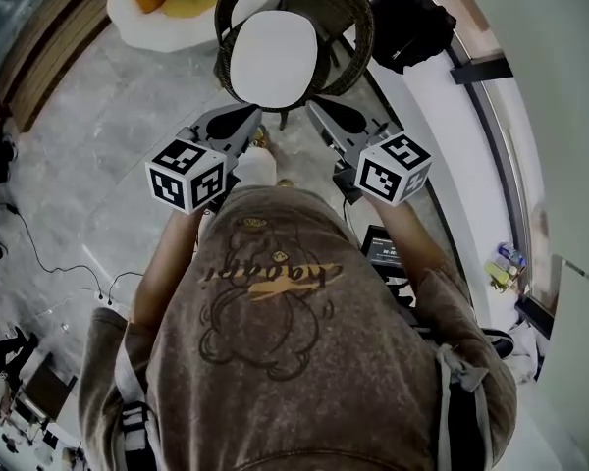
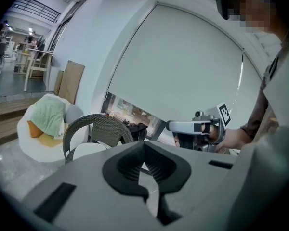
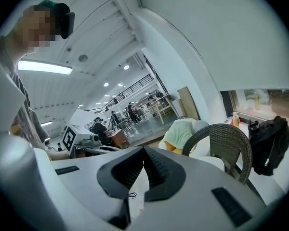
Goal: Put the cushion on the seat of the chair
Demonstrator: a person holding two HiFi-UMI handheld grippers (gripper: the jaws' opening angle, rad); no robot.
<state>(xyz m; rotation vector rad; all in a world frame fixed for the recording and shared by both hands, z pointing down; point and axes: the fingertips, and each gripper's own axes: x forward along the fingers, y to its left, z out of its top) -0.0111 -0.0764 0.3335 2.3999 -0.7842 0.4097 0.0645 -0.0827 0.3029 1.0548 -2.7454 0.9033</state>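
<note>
A white cushion (image 1: 273,57) lies on the seat of a dark wicker chair (image 1: 326,3) at the top of the head view. My left gripper (image 1: 243,121) and right gripper (image 1: 326,114) hang side by side in front of the chair, short of the cushion and not touching it. Both are shut with nothing between their jaws. In the left gripper view the shut left gripper (image 2: 143,146) points toward the chair (image 2: 100,125) and the cushion (image 2: 88,150). The right gripper (image 3: 144,150) is shut too, with the chair (image 3: 224,137) to its right.
A black backpack (image 1: 410,23) stands on the floor to the right of the chair, by the white wall. A white round lounge seat (image 1: 157,13) with a green cloth and orange pillow sits at the left. Cables (image 1: 49,263) trail on the grey floor at left.
</note>
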